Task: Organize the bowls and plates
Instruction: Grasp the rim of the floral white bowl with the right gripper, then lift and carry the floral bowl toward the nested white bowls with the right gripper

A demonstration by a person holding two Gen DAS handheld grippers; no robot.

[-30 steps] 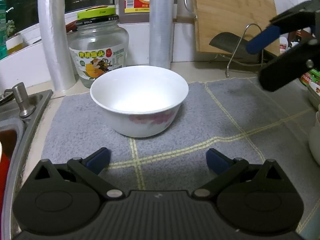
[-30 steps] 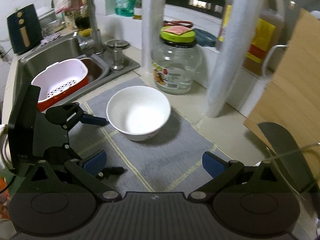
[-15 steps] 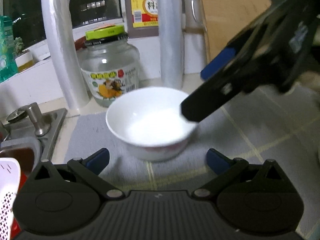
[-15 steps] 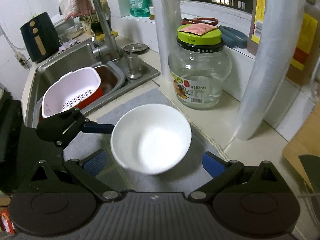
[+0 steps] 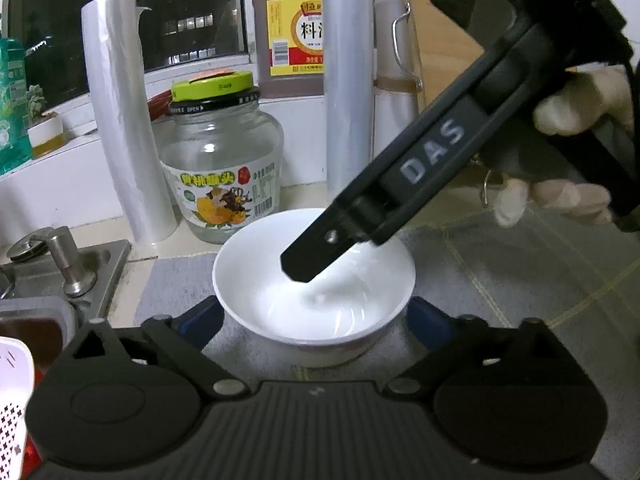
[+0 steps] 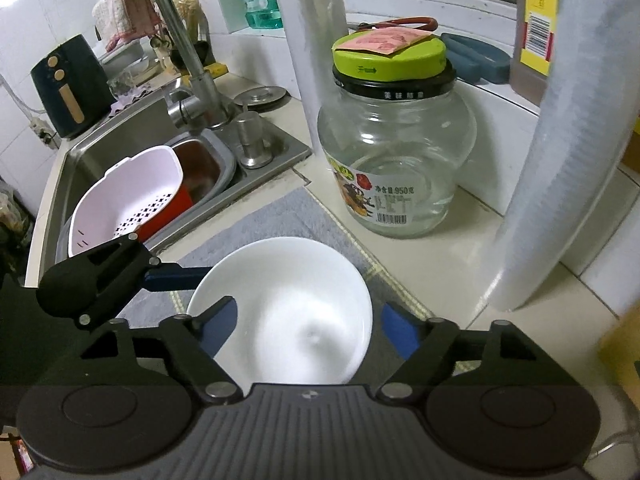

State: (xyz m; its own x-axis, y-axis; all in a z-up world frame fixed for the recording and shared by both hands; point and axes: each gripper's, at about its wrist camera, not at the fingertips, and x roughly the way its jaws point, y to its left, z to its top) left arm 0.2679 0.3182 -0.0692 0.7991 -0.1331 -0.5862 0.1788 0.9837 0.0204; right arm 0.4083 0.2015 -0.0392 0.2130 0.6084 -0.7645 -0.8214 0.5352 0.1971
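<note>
— So what differs from a second ago?

— Both grippers have come in on the white bowl (image 5: 314, 292), which sits on the grey mat (image 6: 280, 216) on the bench, near the glass jar (image 6: 394, 148) and just beside the sink (image 6: 100, 152). A second ago the left gripper (image 5: 314, 320) stood back from it with its fingers wide; they have just been closing, and now the bowl is between them.

— Gripping it?

— It looks so: the blue pads (image 5: 200, 318) sit against the bowl's outer wall on both sides, at about half their widest spread.

— And the right gripper (image 6: 308, 330)?

— It was off to the side before; now it reaches over the bowl, one finger (image 5: 316, 256) dipping inside the rim. Its fingers are wide, straddling the bowl's right-hand wall, not pinching it.

— Anything else?

— A gloved hand (image 5: 572, 152) holds that gripper.
</note>
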